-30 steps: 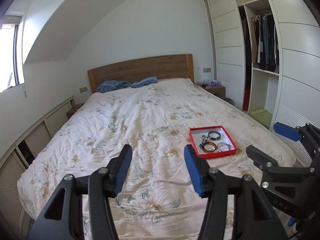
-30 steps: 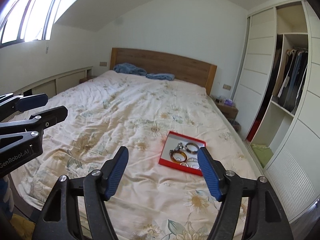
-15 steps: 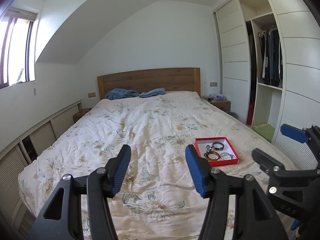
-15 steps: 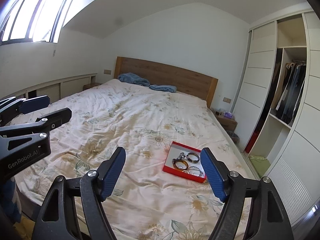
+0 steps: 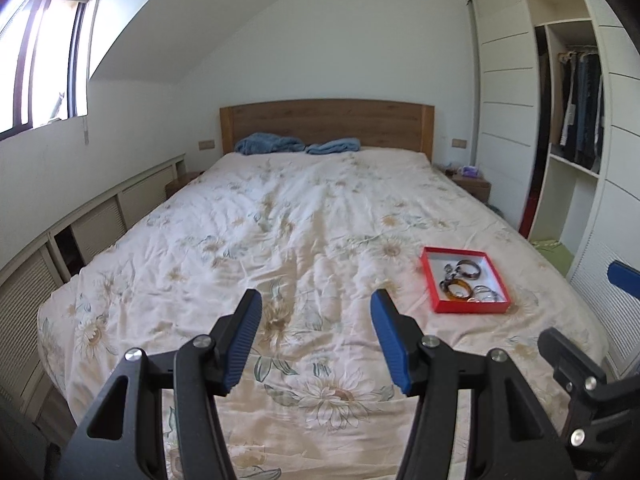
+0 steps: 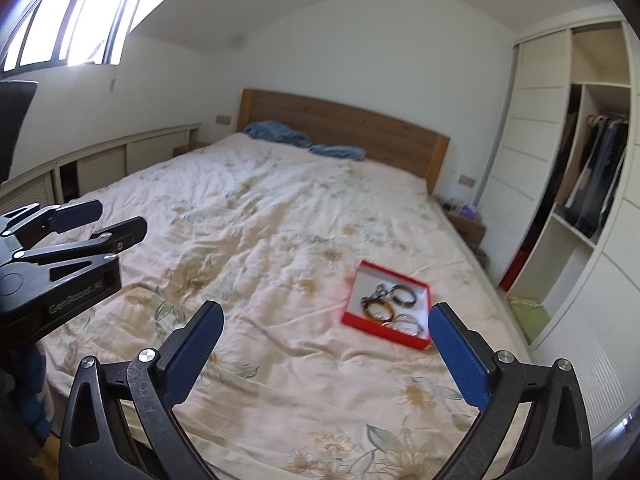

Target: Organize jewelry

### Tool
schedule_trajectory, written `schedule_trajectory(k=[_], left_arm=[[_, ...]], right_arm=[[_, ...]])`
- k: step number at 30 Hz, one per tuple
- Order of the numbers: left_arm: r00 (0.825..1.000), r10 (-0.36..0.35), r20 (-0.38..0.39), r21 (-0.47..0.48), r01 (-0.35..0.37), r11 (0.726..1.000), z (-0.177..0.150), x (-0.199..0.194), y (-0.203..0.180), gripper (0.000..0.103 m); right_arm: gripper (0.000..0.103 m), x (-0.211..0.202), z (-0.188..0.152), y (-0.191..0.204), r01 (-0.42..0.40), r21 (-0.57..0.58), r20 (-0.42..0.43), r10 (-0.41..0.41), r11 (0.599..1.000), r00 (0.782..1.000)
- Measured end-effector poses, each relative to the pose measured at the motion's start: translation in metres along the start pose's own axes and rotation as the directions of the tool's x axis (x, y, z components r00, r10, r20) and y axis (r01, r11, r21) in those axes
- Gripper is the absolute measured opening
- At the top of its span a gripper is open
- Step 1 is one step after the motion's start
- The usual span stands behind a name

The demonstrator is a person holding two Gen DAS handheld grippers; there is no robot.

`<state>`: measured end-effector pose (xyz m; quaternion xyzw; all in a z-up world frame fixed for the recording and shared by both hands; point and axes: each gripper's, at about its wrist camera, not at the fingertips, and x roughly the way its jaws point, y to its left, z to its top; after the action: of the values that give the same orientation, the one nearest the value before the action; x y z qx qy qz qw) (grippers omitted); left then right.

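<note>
We held both grippers over the foot of the bed, empty. Our right gripper had just been opening wide, likely readying for the bangles in the red tray; our left gripper stood partly open.

A tray of bangles lies on the bed near its right edge, well short of the headboard. Pillows lie before the headboard; a wardrobe stands to the right.
</note>
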<state>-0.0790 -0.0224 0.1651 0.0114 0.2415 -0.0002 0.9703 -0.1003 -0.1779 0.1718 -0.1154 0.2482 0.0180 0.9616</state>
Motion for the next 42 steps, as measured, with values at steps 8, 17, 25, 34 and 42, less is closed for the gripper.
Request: schedule_trajectory(k=[8,17,25,34,42], left_arm=[[0.997,0.039,-0.073,-0.070,-0.044,0.997,-0.005,0.052,0.005,0.055],[0.988,0.040,-0.147,-0.055,-0.049,0.997,-0.010,0.090,-0.009,0.055],[0.983,0.013,-0.184,-0.045,-0.022,0.999,-0.013,0.107,-0.021,0.055],[0.977,-0.001,-0.212,-0.041,-0.008,0.999,-0.020,0.121,-0.023,0.055],[0.971,-0.015,-0.239,-0.049,0.003,0.999,-0.025,0.135,-0.021,0.055]], right_arm=[[0.101,0.043,-0.009,-0.006,-0.054,0.030,-0.110,0.057,0.998,0.992],[0.101,0.071,-0.016,-0.016,-0.083,0.057,-0.171,0.091,0.995,0.981],[0.101,0.084,-0.020,-0.023,-0.069,0.072,-0.205,0.083,0.995,0.975],[0.101,0.095,-0.022,-0.027,-0.044,0.066,-0.230,0.059,0.997,0.971],[0.101,0.107,-0.025,-0.026,-0.038,0.060,-0.255,0.052,0.997,0.965]])
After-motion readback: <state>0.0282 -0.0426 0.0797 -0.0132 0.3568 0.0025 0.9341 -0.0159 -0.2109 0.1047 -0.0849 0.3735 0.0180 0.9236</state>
